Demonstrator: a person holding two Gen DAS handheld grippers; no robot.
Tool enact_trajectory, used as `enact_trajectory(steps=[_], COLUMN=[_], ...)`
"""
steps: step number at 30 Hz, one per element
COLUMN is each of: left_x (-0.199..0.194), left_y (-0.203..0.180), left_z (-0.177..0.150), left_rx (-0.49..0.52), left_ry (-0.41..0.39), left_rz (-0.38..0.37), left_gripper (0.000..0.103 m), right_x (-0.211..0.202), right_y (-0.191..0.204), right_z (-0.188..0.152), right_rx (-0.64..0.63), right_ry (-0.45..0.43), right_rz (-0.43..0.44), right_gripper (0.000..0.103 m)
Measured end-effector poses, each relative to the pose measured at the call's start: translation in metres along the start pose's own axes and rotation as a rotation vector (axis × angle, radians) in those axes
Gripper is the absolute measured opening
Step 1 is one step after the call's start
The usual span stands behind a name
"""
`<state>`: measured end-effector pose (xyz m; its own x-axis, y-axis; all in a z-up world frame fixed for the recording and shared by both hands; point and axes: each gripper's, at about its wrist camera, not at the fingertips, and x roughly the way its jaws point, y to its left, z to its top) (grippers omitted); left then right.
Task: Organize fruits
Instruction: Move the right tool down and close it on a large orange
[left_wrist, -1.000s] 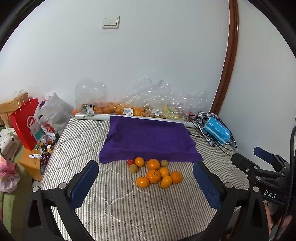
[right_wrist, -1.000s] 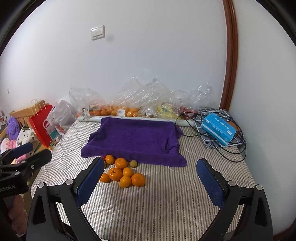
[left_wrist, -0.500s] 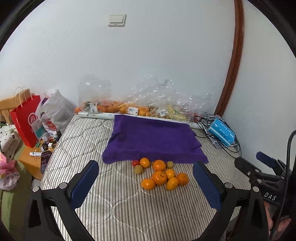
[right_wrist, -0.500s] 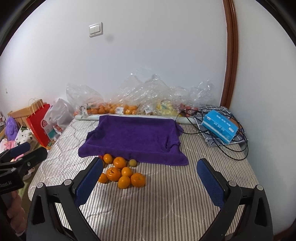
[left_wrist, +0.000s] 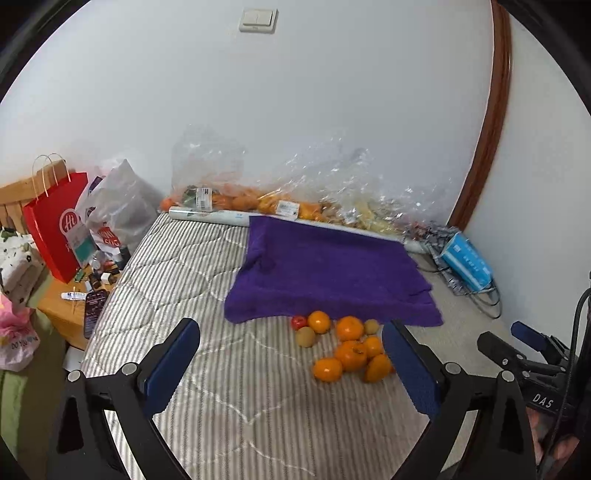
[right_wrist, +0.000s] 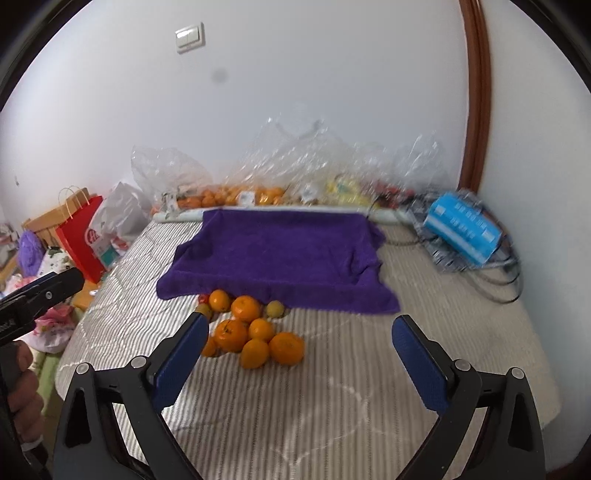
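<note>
Below the purple towel (left_wrist: 328, 273), the fruit pile (left_wrist: 343, 349) now appears nearer; left gripper (left_wrist: 291, 365) and right gripper (right_wrist: 299, 358) remain wide open, empty.

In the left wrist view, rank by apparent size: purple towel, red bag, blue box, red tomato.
1. Purple towel, clearly largest.
2. Red bag.
3. Blue box, which looks smaller than the bag, though fisheye stretch at the edges makes that gap unsure.
4. Red tomato, smallest.
</note>
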<state>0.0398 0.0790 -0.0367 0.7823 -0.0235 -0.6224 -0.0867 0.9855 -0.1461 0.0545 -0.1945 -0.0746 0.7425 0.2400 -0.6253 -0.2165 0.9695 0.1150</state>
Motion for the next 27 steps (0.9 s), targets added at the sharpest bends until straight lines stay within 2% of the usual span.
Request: enact_trajectory(steps=[4, 6, 13, 21, 27], left_x=[0.021, 0.032, 0.073, 0.106, 0.126], left_y=[0.010, 0.017, 0.031, 0.031, 0.033], left_z=[0.000, -0.002, -0.010, -0.013, -0.021], left_rx=[-0.018, -0.040, -0.082, -0.069, -0.080], left_ry=[0.060, 0.081, 0.161, 0.191, 0.231], left_rz=[-0.004, -0.006, 0.007, 0.057, 0.074], left_gripper=[0.099, 0.099, 0.092, 0.092, 0.084], right_x=[0.019, 0.030, 0.065, 0.107, 0.132], right_y=[0.001, 0.003, 0.006, -0.002, -0.006], right_z=[-0.004, -0.006, -0.019, -0.029, -0.039], right_rx=[0.014, 0.005, -0.033, -0.022, -0.022], right_ry=[0.035, 0.060, 0.115, 0.184, 0.238], right_rz=[0.006, 0.014, 0.025, 0.056, 0.120], right_gripper=[0.094, 0.088, 0.075, 0.054, 0.046])
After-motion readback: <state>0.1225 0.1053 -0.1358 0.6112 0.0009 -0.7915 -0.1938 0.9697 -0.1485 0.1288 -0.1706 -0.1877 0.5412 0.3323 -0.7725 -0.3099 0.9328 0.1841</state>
